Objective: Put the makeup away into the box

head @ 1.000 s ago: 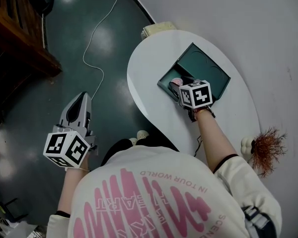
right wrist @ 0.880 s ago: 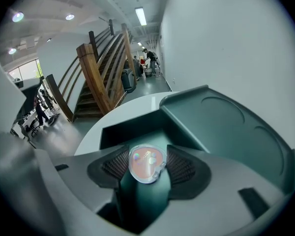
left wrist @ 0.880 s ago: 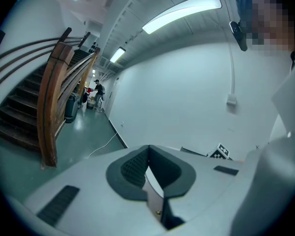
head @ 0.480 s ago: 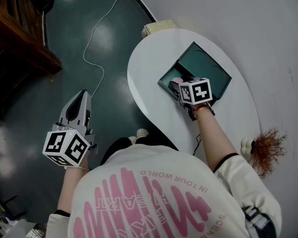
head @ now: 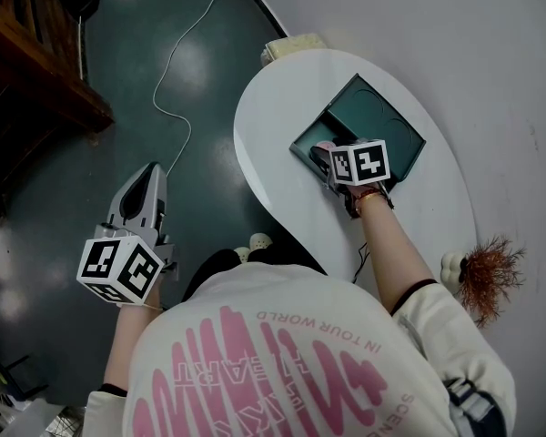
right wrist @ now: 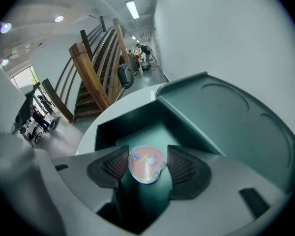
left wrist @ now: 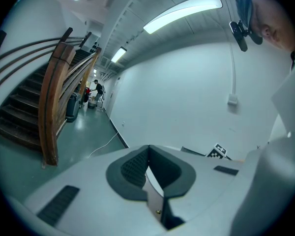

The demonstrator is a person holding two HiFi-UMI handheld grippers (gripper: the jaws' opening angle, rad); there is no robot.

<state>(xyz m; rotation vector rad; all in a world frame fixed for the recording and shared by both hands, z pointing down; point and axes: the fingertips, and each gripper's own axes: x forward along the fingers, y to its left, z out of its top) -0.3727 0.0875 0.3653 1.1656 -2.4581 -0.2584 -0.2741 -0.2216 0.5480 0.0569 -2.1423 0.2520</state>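
Right gripper [head: 326, 156] rolled slightly over box [head: 393, 137]; its view alone shows fingers clamping round compact [right wrist: 147, 164]; left gripper [left wrist: 147, 154] fingers together.

We see the box [head: 387, 126] as dark green and matt, like card or plastic, and the table [head: 264, 126] as smooth white with a dull sheen. The makeup compact [right wrist: 146, 165] has a clear, glossy plastic lid. The right gripper [right wrist: 146, 154] wears a grey matt plastic shell and dark ribbed pads [right wrist: 183, 166], rubbery in look. The floor [head: 118, 80] is glossy, the stair rail [left wrist: 53, 97] varnished wood.
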